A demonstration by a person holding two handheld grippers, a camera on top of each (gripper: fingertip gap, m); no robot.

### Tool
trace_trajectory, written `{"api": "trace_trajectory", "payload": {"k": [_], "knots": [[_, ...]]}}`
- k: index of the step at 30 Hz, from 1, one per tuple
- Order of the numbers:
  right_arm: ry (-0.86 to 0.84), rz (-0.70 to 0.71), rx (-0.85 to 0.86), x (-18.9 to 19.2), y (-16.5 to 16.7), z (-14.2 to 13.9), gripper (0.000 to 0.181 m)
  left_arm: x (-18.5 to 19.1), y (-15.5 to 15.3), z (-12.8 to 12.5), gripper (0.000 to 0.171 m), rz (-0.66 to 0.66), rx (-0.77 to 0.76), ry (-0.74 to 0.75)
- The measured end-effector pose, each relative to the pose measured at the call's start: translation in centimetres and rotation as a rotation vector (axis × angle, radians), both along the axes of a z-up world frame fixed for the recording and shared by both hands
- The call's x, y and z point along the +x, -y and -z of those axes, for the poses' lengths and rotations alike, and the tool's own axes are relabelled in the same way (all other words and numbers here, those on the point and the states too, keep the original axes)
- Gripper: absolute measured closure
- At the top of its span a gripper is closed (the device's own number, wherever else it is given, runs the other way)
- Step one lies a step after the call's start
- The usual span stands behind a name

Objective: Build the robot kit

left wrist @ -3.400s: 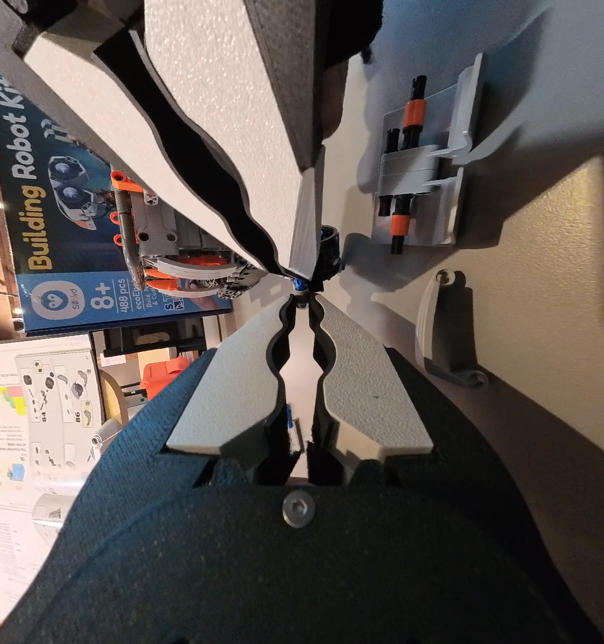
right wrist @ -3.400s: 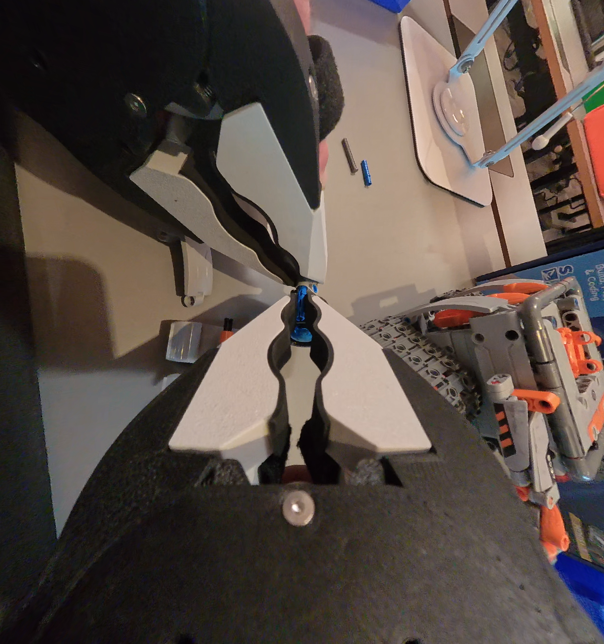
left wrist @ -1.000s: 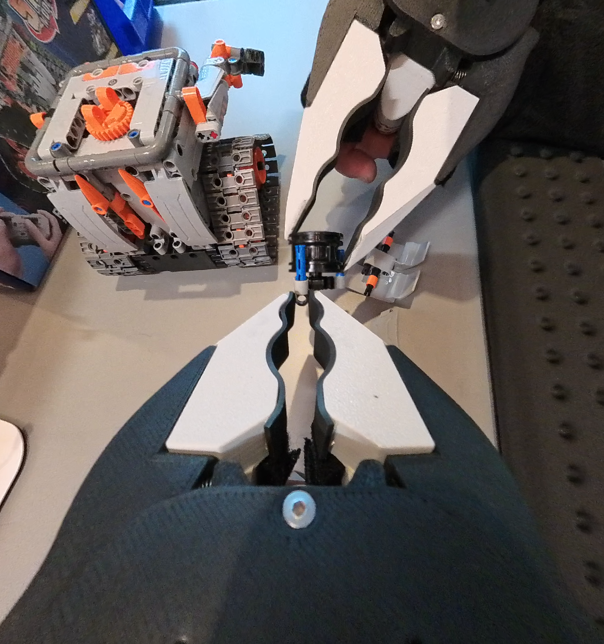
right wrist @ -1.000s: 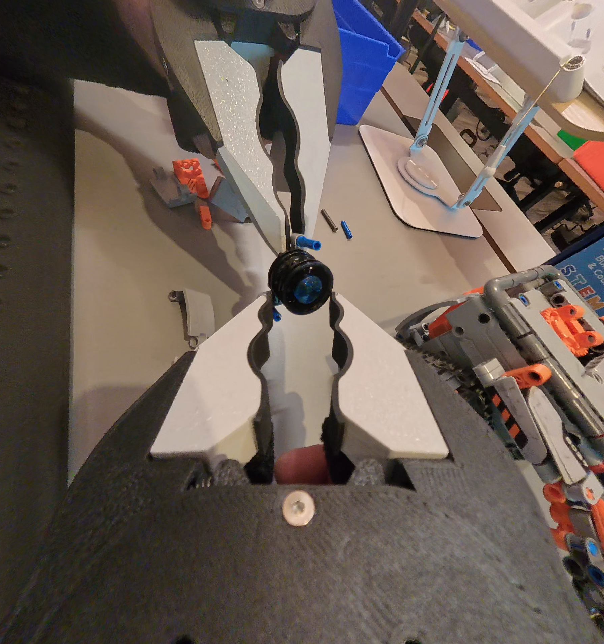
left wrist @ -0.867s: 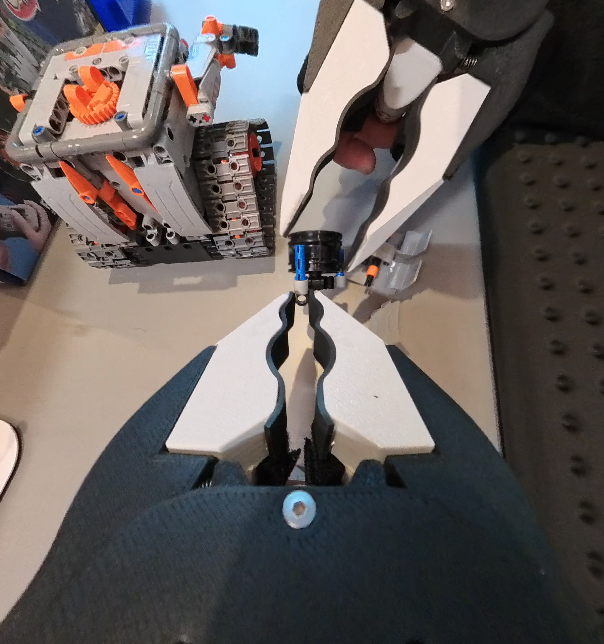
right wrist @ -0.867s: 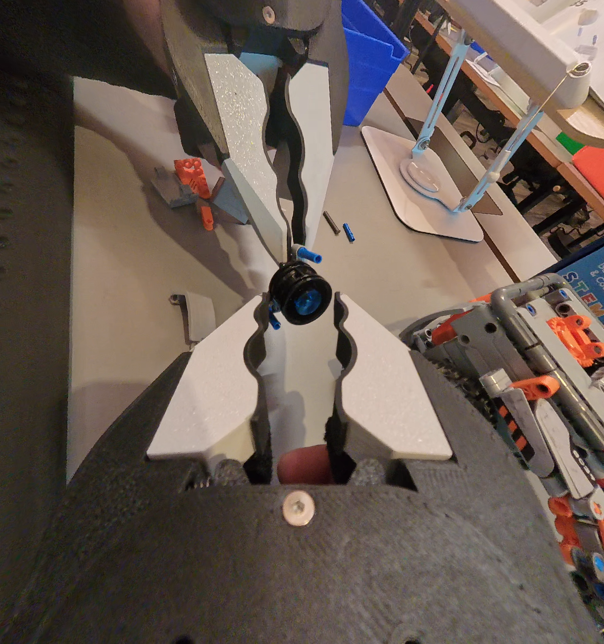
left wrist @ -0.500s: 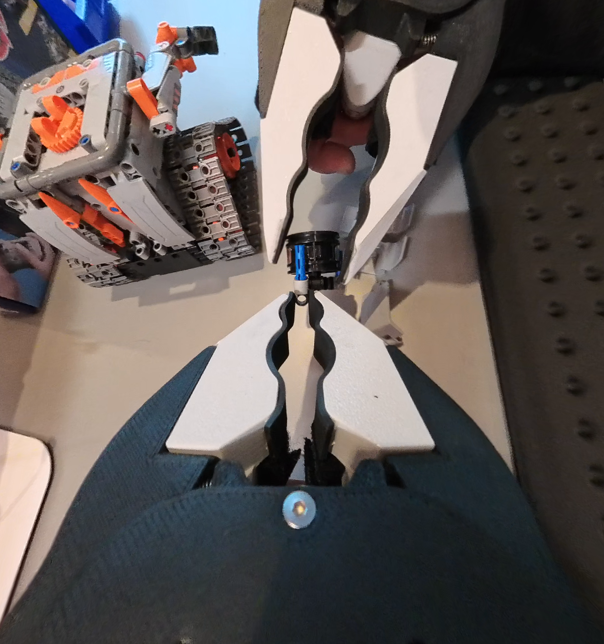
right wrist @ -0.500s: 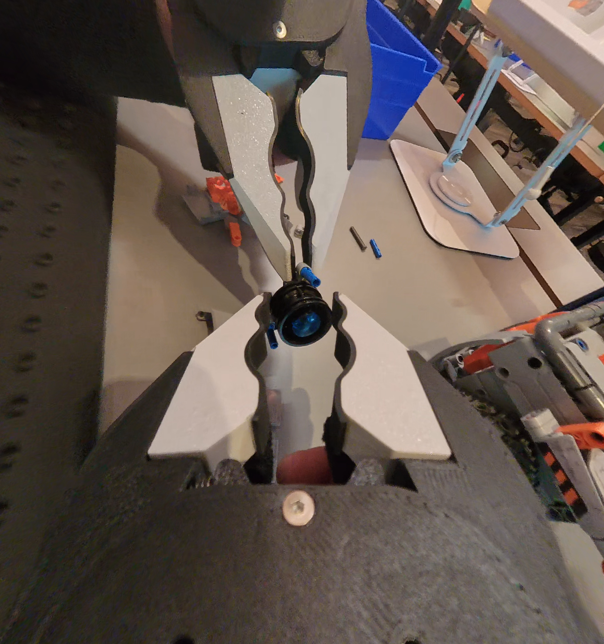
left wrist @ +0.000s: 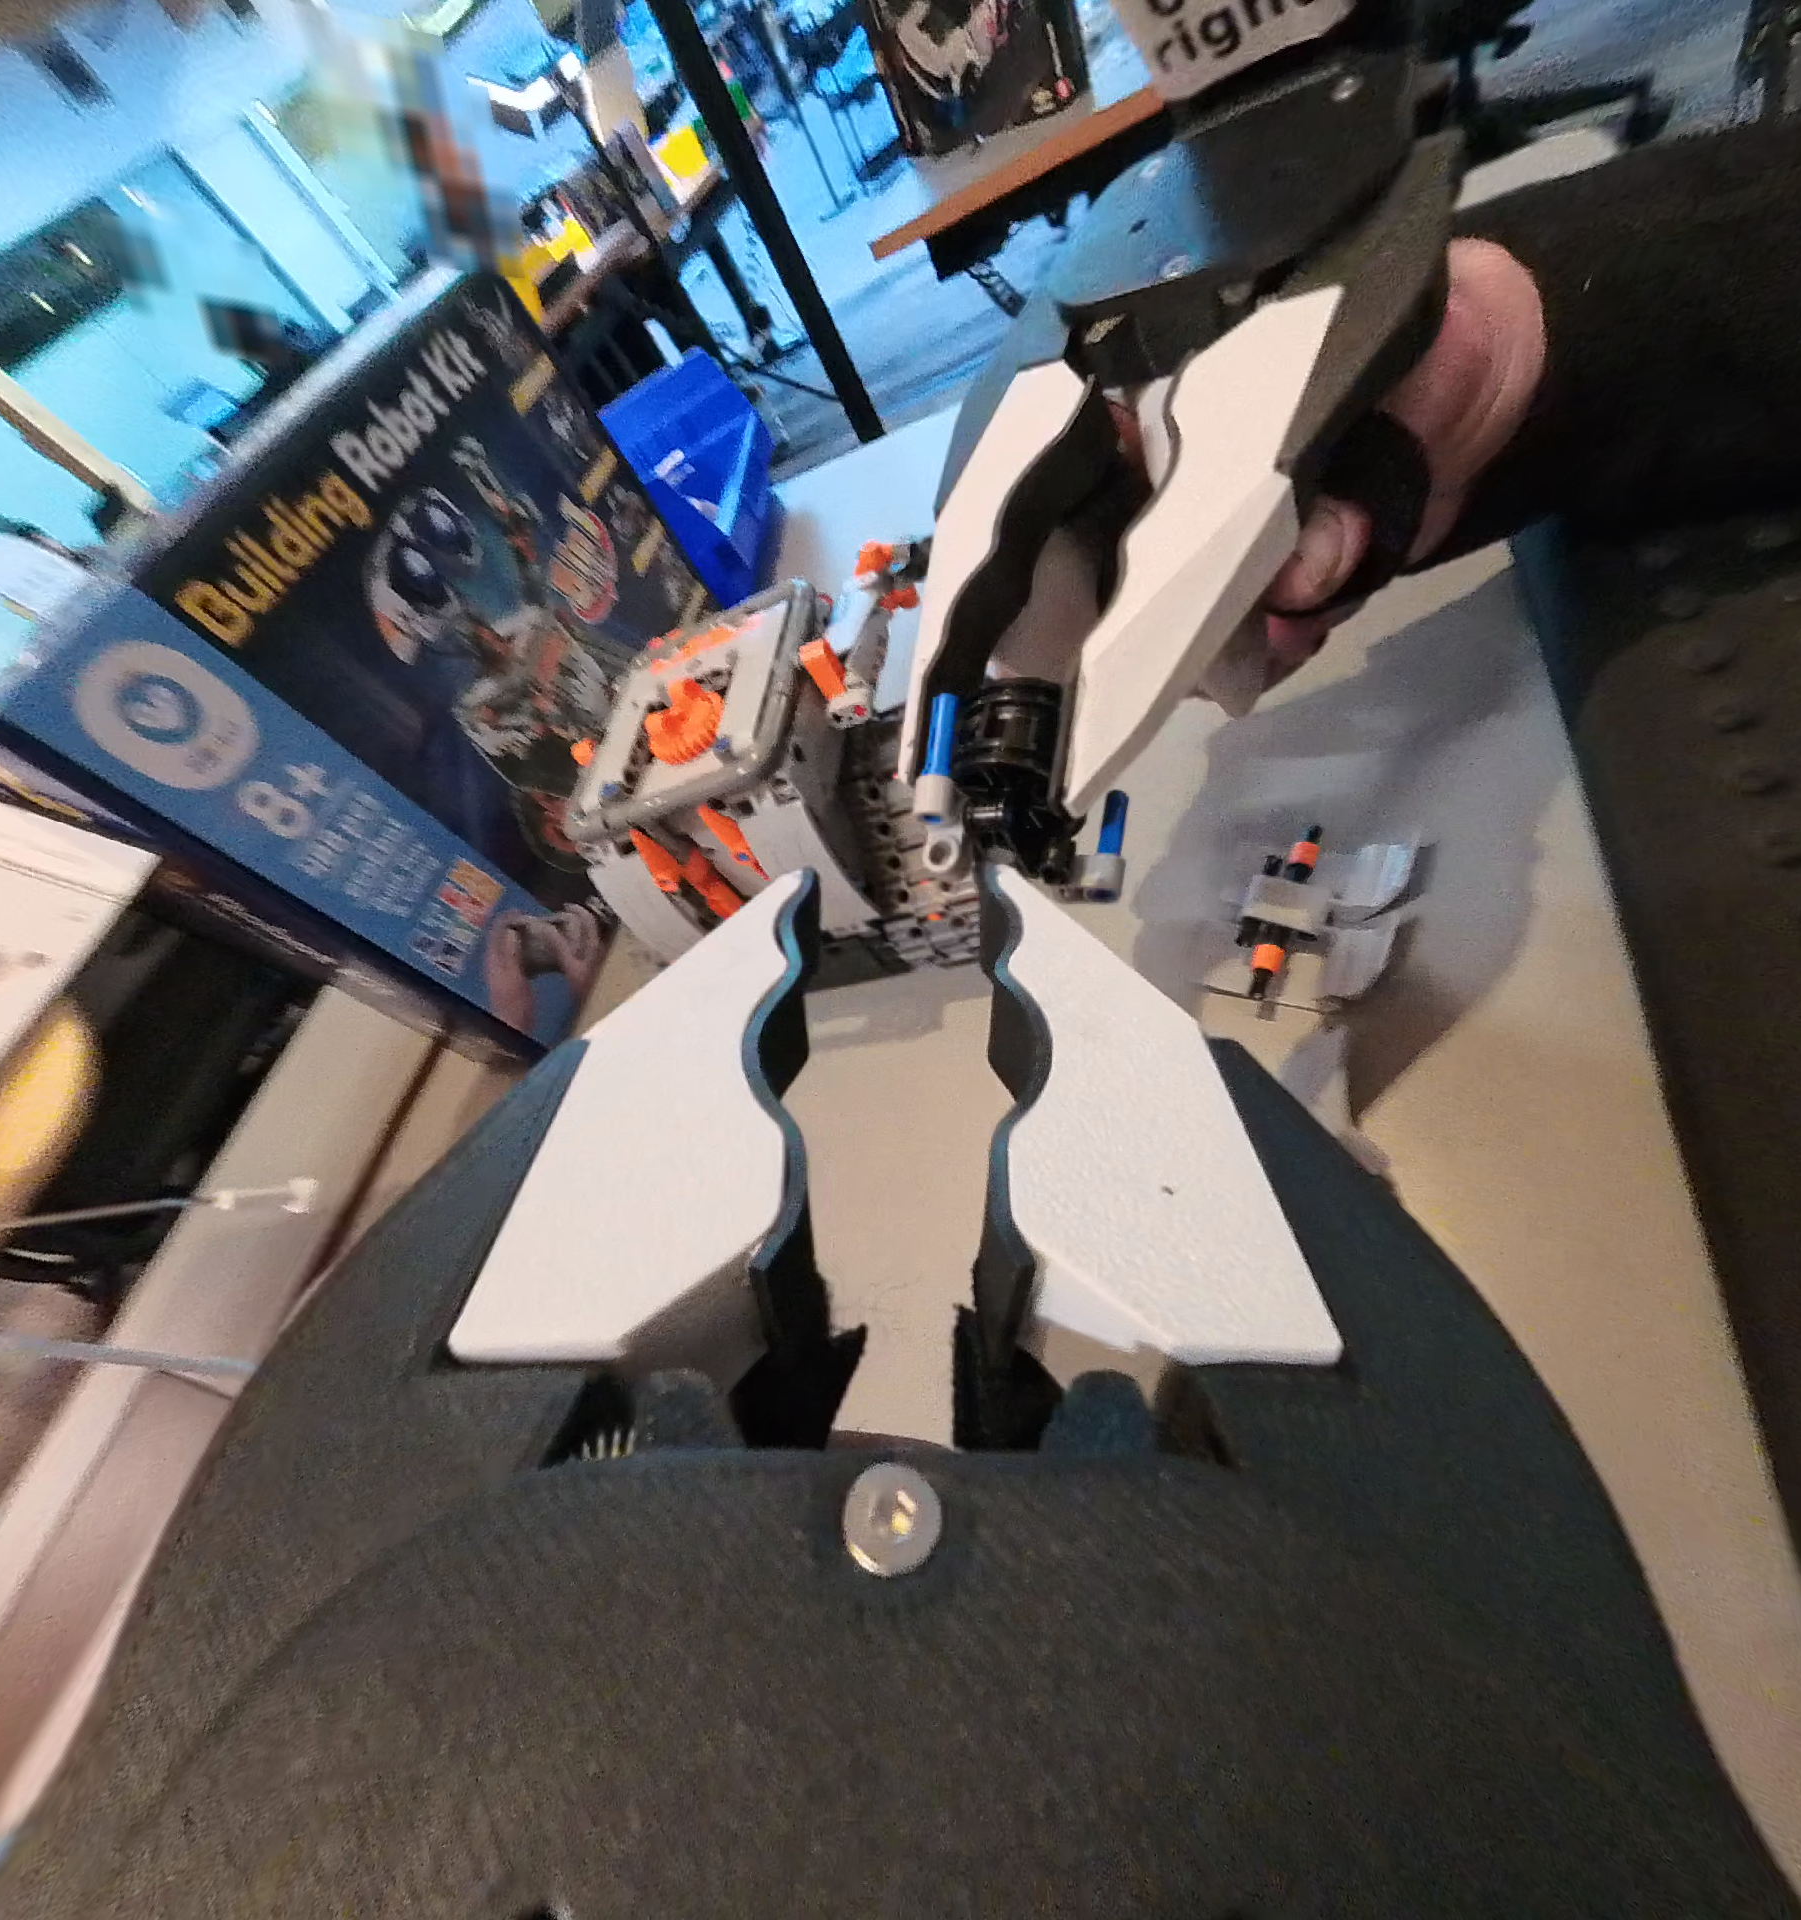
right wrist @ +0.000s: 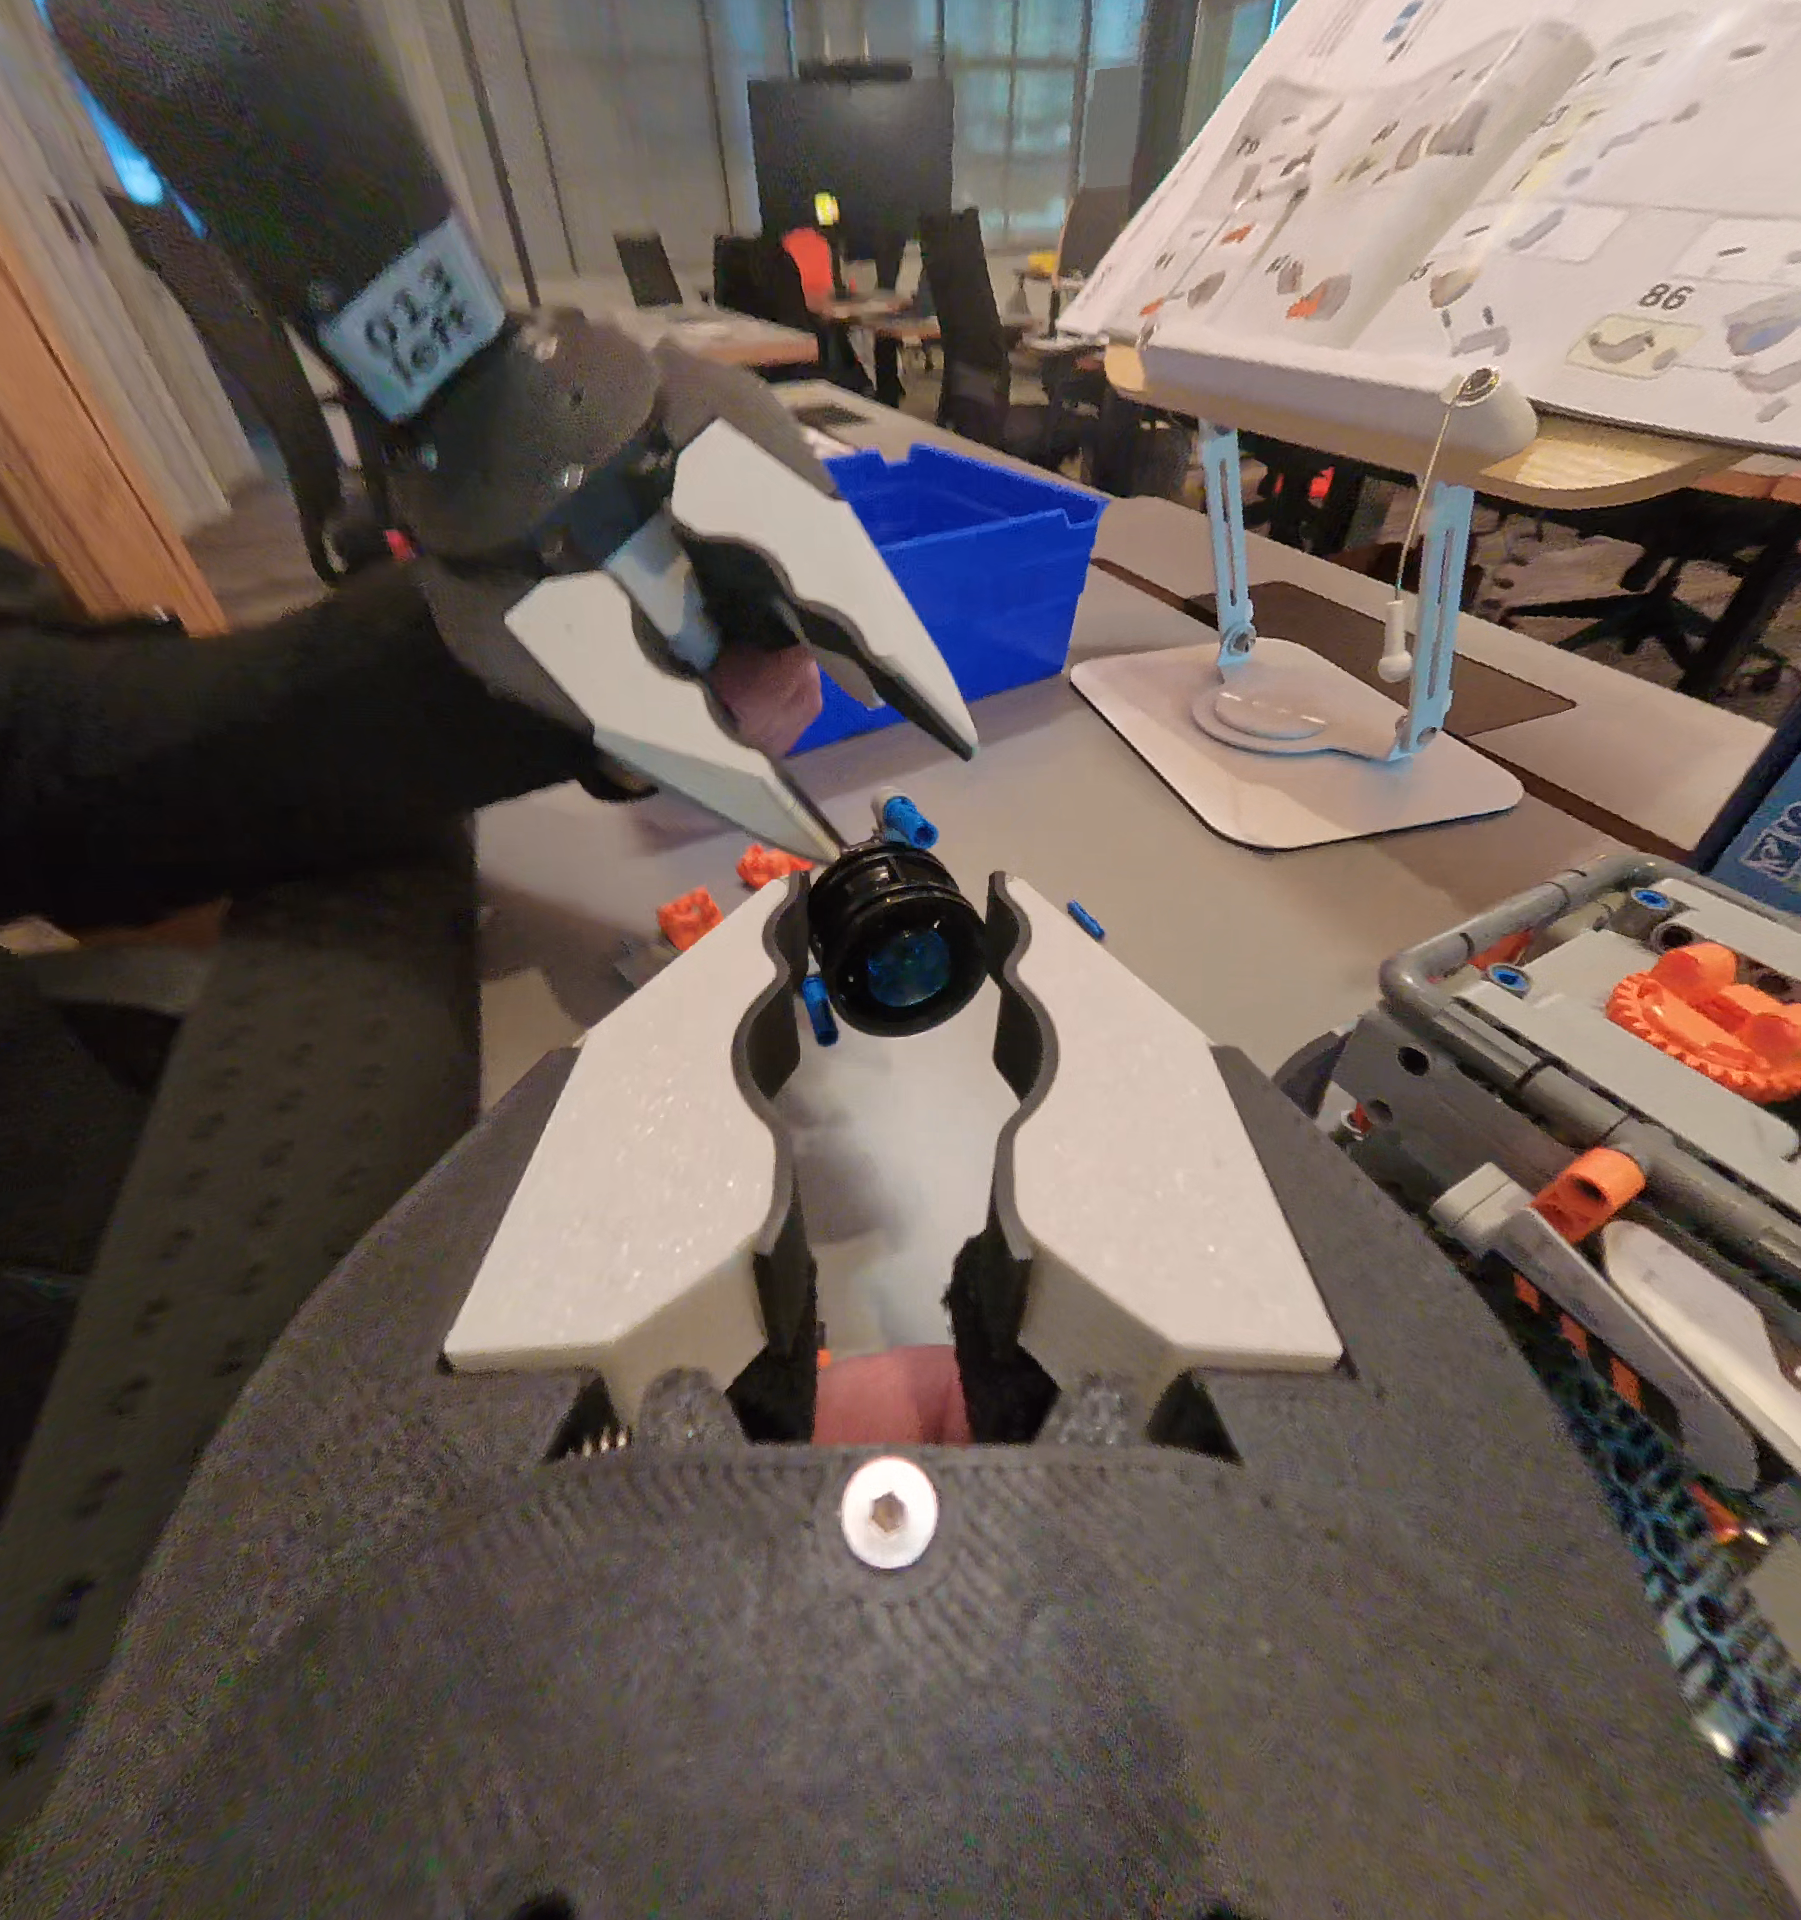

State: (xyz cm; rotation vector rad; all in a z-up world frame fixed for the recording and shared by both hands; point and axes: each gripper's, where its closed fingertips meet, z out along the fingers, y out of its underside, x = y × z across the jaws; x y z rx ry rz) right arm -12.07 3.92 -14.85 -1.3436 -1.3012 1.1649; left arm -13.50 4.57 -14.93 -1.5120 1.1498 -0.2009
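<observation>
Right wrist view, centre frame: right claw [right wrist: 891, 914] pinching a black wheel piece [right wrist: 894, 956] with a blue hub, held clear above the grey table [right wrist: 1166, 914]; blue pins [right wrist: 906, 816] sticking out behind it. Left claw [right wrist: 901, 795] at upper left of frame, spread, lower fingertip touching or just beside the wheel piece's back edge, cannot tell which. Left wrist view: left claw [left wrist: 896, 904] spread and holding nothing, wheel piece [left wrist: 1010, 743] just beyond its tips, clamped in the right claw [left wrist: 989, 753] at upper centre. Tracked grey-and-orange model [left wrist: 761, 790] behind, left of centre; small grey part with orange pins [left wrist: 1301, 920] on the table at right; blue bin [right wrist: 969, 561] farther back. Risks, as judged: grip only across the wheel's rounded rim, so likely to twist or pop out if nudged by the left fingertip; loose pins could shake free and roll toward the table edge; crowded tips could collide and knock the piece onto the model.
</observation>
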Motion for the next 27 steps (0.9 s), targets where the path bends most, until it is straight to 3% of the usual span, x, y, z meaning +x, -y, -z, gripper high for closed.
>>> {"api": "trace_trajectory", "payload": {"k": [2, 5, 8, 13, 18, 21, 27], "knots": [[-0.039, -0.007, -0.052, 0.3, -0.1, -0.6, 0.149, 0.3, 0.2, -0.2, 0.138, 0.005, 0.076, -0.044], [-0.086, -0.005, -0.125, 0.9, -0.7, -1.2, 0.15, 0.8, 0.2, 0.1, 0.111, -0.002, 0.159, -0.114], [-0.101, -0.016, -0.204, 1.2, -1.0, -1.2, 0.15, 1.2, -0.1, 0.1, 0.098, -0.024, 0.266, -0.19], [-0.103, -0.031, -0.238, 1.3, -0.9, -1.1, 0.15, 2.2, -0.7, 0.3, 0.11, -0.078, 0.458, -0.344], [-0.115, -0.076, -0.301, 1.4, -0.4, -1.2, 0.15, 2.1, -1.8, -0.5, 0.103, -0.156, 0.695, -0.469], [-0.102, -0.096, -0.33, 1.3, -0.2, -0.9, 0.149, 3.1, -1.2, -0.9, 0.102, -0.133, 0.819, -0.513], [-0.103, -0.083, -0.333, 1.5, -0.5, -0.9, 0.149, 4.4, 0.2, -0.6, 0.128, -0.06, 0.803, -0.476]]}}
